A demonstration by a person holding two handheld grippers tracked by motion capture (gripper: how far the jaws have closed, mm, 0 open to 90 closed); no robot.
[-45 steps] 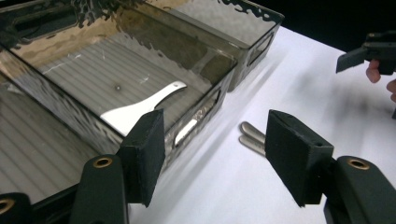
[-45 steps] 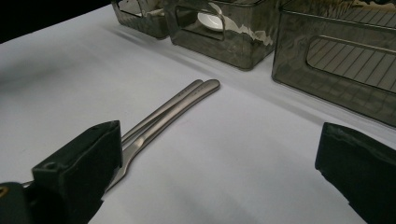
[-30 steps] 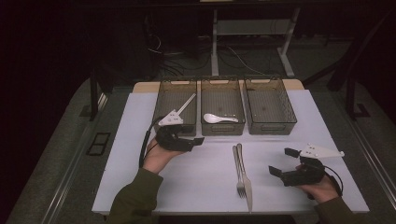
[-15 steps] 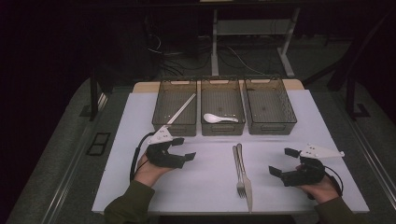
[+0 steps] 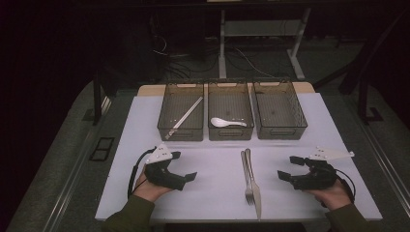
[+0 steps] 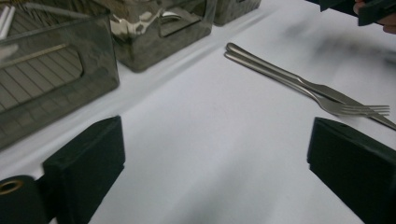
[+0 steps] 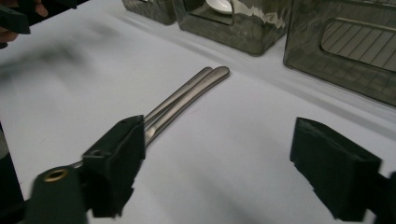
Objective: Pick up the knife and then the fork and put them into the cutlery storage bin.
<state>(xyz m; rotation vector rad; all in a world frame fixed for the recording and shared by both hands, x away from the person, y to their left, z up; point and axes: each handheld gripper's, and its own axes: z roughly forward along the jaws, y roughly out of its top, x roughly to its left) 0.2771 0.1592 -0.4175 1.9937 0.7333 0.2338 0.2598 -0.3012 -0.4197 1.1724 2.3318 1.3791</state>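
Here the left gripper point(image 5: 186, 166) has drawn back from the trays to the frame's lower left, jaws just opened wide and empty. The right gripper point(image 5: 286, 168), unmoved at lower right, has just narrowed its empty jaws beside the fork point(image 5: 247, 175) and knife point(image 5: 254, 186).

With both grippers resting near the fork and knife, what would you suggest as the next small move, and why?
Probably move the right gripper left to the fork and knife and take one. Both lie loose on the table, the right bin is empty, and the right jaws stand apart with nothing between them, having just been closing a little.
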